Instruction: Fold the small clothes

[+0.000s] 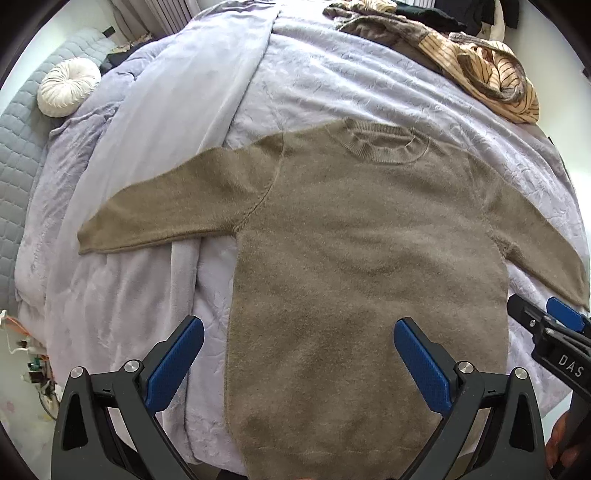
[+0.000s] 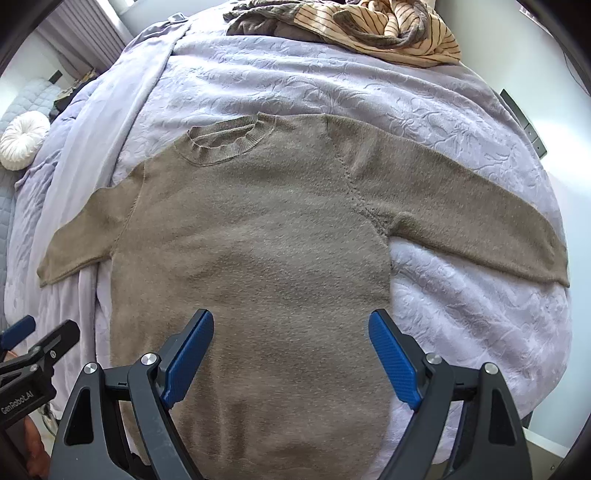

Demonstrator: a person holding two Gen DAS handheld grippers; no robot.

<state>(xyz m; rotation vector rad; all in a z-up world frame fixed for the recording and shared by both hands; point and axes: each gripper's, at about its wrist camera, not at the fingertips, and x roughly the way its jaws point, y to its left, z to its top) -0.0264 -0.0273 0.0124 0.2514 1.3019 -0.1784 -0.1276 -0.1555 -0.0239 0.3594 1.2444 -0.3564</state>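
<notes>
A taupe knit sweater point(image 1: 362, 236) point(image 2: 251, 236) lies flat and face up on a lilac bedspread, collar away from me, both sleeves spread out to the sides. My left gripper point(image 1: 299, 332) hovers open above the sweater's lower left edge, one blue pad over the bedspread, the other over the knit. My right gripper point(image 2: 291, 325) hovers open above the lower right part of the body. Nothing sits between either pair of fingers. Each gripper also shows at the edge of the other's view, the right gripper point(image 1: 554, 325) and the left gripper point(image 2: 40, 339).
A heap of striped tan and dark clothes point(image 1: 491, 74) point(image 2: 388, 29) lies at the bed's far end. A round white cushion point(image 1: 68, 88) point(image 2: 22, 142) rests on a grey quilted surface to the left. A folded-back duvet point(image 1: 192, 81) runs along the bed's left side.
</notes>
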